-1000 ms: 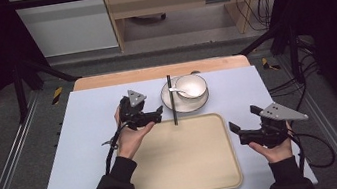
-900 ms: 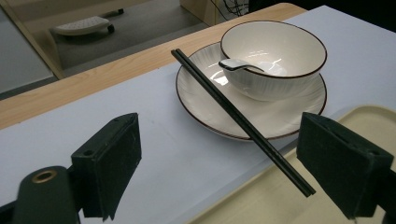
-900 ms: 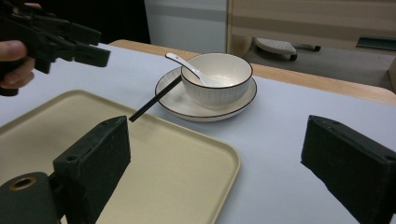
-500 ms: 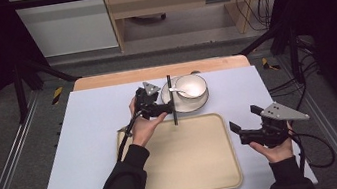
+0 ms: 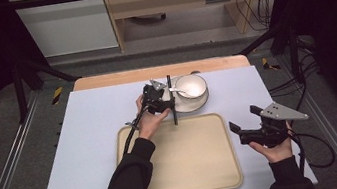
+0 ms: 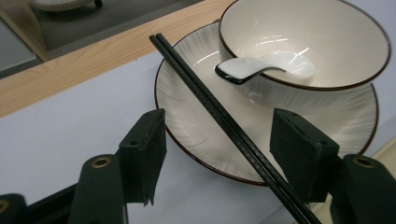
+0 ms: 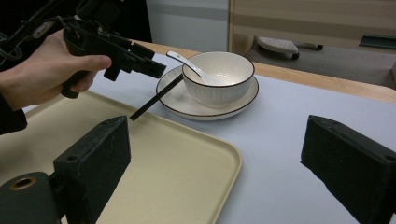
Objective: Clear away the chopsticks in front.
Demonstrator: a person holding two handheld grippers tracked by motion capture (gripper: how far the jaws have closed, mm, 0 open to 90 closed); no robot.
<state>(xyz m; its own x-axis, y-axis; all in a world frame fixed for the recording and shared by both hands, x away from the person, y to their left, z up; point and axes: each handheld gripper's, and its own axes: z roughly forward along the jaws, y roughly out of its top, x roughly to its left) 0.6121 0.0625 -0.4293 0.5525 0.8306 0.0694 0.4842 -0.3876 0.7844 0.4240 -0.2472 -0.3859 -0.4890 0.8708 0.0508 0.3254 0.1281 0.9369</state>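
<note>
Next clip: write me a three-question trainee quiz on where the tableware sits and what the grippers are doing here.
1. True or false: the spoon lies on the tray.
2. The chopsticks lean on: A) plate B) tray C) bowl
3. What sits between the left gripper jaws, and do the pads press it?

Key
1. False; it rests in the bowl.
2. A
3. The chopsticks; the jaws have been closing, pads not yet pressing. The right gripper is open.

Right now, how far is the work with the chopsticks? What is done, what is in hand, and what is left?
Done: the left gripper has reached the chopsticks, which lean on the plate rim. In hand: its jaws have just been closing around them, but the pads do not press yet. Left: the grip and lift. The tray holds nothing; bowl and spoon sit on the plate. The right gripper waits open beside the tray.
</note>
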